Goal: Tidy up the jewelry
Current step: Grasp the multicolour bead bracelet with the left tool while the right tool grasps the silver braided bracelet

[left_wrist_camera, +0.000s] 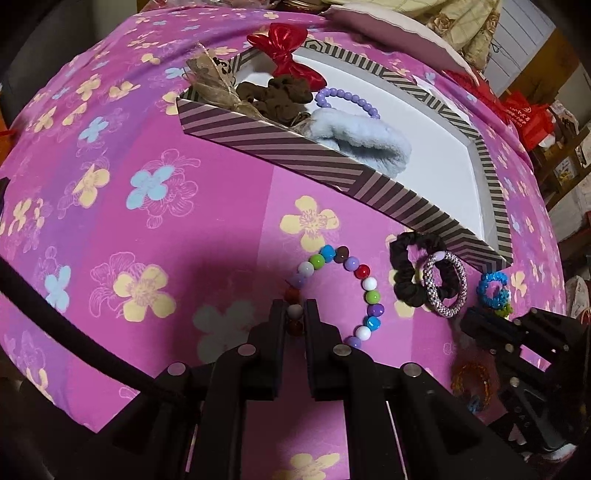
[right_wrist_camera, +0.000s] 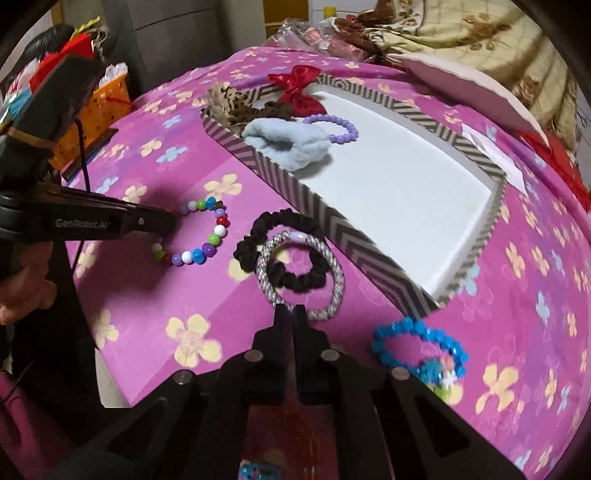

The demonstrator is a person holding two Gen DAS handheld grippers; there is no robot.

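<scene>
Left wrist: fingers (left_wrist_camera: 295,314) clamped on multicolored bead bracelet (left_wrist_camera: 364,271); right fingers (right_wrist_camera: 290,314) pinching sparkly ring (right_wrist_camera: 334,273)

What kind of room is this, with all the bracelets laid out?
Probably a bedroom at home. The jewelry lies on a pink floral bedsheet, a quilted floral blanket is bunched up behind, and a striped box holds hair accessories.

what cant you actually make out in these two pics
- Left wrist view: the near beads of the colourful bead bracelet are hidden by the left gripper fingers closed on them.
- Left wrist view: an orange item at lower right is dark and blurred; its kind is unclear.
- Right wrist view: the right gripper covers the near rim of the sparkly ring.
- Both views: the box wall hides the scrunchies' lower parts.
</scene>
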